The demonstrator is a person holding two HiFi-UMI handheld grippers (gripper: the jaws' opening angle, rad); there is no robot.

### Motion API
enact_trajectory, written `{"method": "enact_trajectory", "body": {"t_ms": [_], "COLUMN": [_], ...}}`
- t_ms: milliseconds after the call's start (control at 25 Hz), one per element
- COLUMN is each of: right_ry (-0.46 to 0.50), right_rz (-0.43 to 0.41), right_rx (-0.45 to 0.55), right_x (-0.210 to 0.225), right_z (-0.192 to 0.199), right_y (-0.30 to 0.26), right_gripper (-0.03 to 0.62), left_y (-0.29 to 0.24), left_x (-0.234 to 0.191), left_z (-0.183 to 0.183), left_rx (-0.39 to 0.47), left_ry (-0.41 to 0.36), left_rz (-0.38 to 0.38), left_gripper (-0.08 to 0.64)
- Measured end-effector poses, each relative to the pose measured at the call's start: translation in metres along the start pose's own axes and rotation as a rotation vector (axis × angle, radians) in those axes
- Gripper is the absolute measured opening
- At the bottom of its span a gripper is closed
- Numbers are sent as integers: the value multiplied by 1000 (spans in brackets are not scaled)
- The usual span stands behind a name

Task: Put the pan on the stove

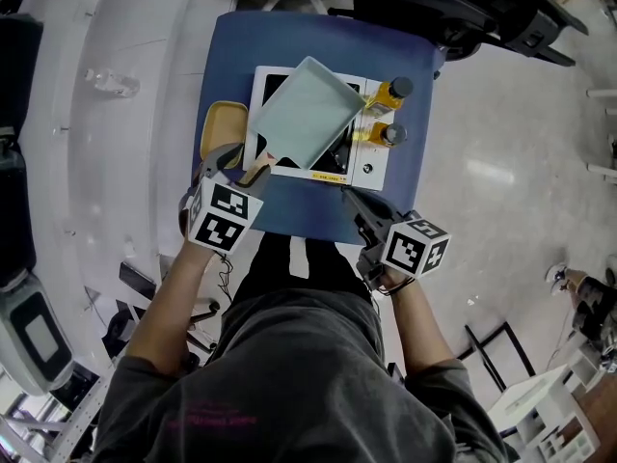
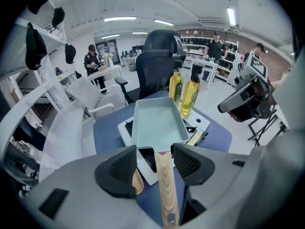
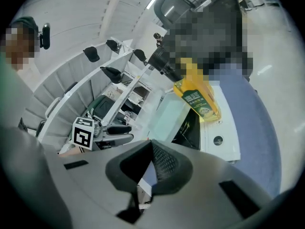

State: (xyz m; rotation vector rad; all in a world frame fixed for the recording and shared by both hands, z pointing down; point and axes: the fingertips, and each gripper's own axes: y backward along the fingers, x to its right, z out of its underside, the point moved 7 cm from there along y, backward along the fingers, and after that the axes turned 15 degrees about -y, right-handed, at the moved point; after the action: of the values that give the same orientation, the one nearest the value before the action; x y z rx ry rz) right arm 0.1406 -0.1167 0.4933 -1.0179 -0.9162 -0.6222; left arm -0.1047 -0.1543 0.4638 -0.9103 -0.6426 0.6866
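Observation:
A pale green rectangular pan lies askew over the white single-burner stove on the blue table. Its wooden handle points toward me. My left gripper is at the handle. In the left gripper view the handle runs between the two pads with a gap on each side, so the left gripper is open around it. My right gripper hovers at the table's near edge, right of the stove, holding nothing. In the right gripper view its pads meet, so the right gripper is shut.
Two yellow oil bottles stand on the stove's right side, close to the pan. A tan wooden dish lies left of the stove. A black office chair stands beyond the table.

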Motion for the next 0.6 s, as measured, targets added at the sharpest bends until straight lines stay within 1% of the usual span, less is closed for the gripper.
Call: {"method": "enact_trajectory", "body": {"t_ms": [200,600], "right_ry": [18,54], "right_rz": [13,38], "right_rx": [26,75], "right_x": [-14,-47], "right_z": [-2,-3], "right_y": [-1,-10], "right_gripper": [3,3], "left_y": [22,55], "left_x": [-10,-28], "left_z": [0,2], "left_rx": [124,296], "left_ry": [56,62], "left_rz": [2,21], "left_gripper": [184,112]}}
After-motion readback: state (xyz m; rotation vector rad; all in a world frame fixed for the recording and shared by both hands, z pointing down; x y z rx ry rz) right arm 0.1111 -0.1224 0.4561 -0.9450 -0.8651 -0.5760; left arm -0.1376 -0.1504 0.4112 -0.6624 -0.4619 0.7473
